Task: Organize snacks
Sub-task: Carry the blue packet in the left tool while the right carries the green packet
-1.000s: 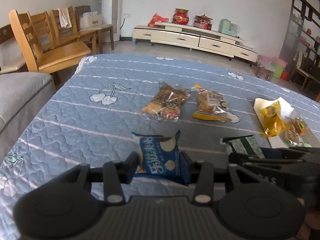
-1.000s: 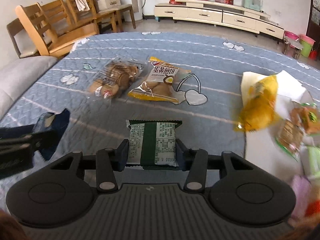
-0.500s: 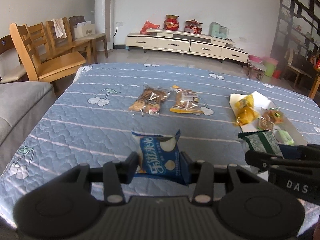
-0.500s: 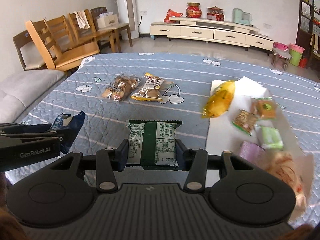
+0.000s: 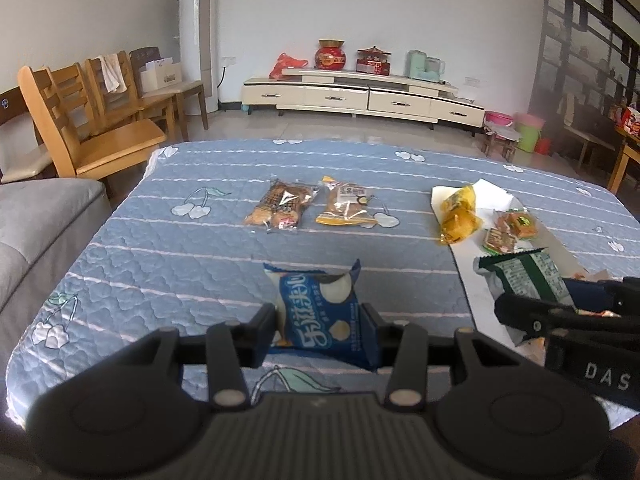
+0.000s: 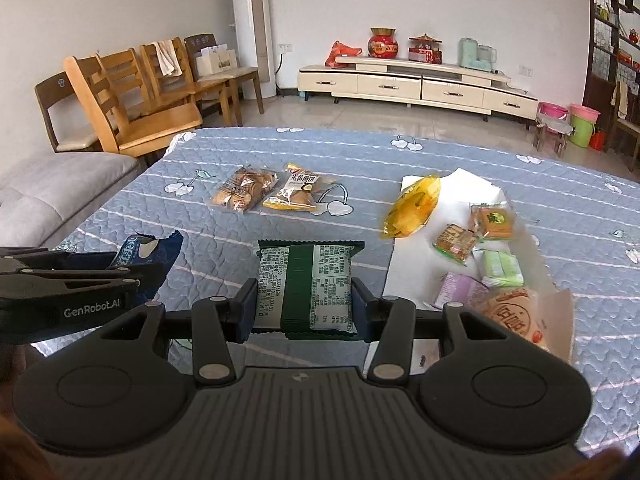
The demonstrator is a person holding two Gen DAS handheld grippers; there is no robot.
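A living room with wooden chairs (image 6: 132, 100) and a low cream cabinet (image 6: 420, 84) lies behind a bench covered by a blue quilted cloth (image 5: 168, 248). Near the middle of the bench lie a clear biscuit pack (image 5: 280, 206) and a yellow-edged cake pack (image 5: 347, 208) side by side, while toward its right edge a white sheet (image 6: 416, 264) carries several small snacks. The left claw (image 5: 324, 326) is clamped on a blue snack packet (image 5: 320, 312) and the right claw (image 6: 304, 308) on a green snack packet (image 6: 308, 288), both held above the near edge.
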